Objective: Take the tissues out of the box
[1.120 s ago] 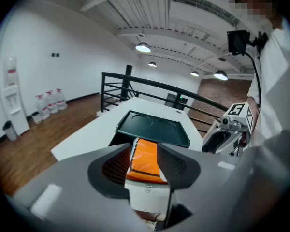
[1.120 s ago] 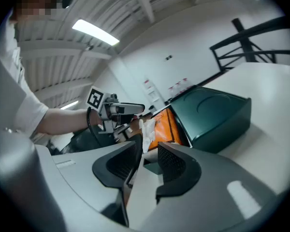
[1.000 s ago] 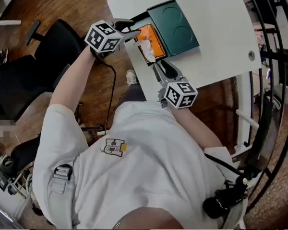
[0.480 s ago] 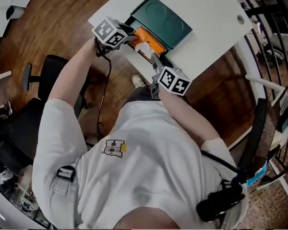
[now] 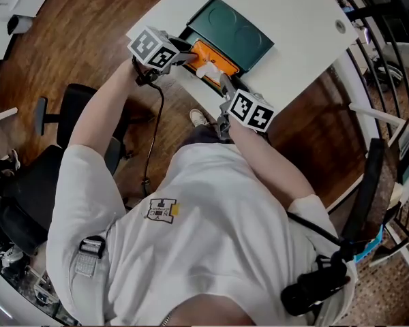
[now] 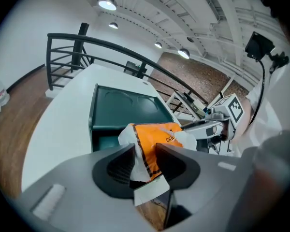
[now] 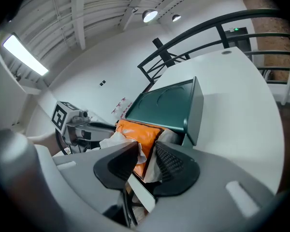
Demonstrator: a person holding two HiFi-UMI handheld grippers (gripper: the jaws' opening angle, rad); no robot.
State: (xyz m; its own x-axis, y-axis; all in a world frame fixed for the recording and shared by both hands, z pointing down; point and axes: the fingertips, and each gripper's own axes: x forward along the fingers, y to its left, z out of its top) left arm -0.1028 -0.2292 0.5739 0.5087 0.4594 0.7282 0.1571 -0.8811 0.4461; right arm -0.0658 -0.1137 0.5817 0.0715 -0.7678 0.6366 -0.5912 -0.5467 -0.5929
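Observation:
A dark green box (image 5: 235, 33) lies open-ended on the white table (image 5: 307, 19). An orange tissue pack (image 5: 215, 58) sticks out of its near end, with white tissue (image 5: 206, 69) showing. My left gripper (image 5: 191, 54) is shut on the pack's left edge; the wrap (image 6: 157, 137) fills the gap between its jaws (image 6: 145, 161). My right gripper (image 5: 223, 82) comes from the near side. Its jaws are closing, and the pack's end (image 7: 137, 132) and some tissue sit pressed between them (image 7: 146, 161). The box interior behind the pack is hidden.
The box sits near the table's front edge, over a wooden floor. A black office chair (image 5: 68, 107) stands to the left, and a black cable (image 5: 153, 114) hangs from the left gripper. Dark metal railing (image 5: 388, 19) runs along the right.
The head view has swung, so the table sits higher in frame. My right gripper has moved in from the near side onto the pack's end. The left gripper keeps its hold.

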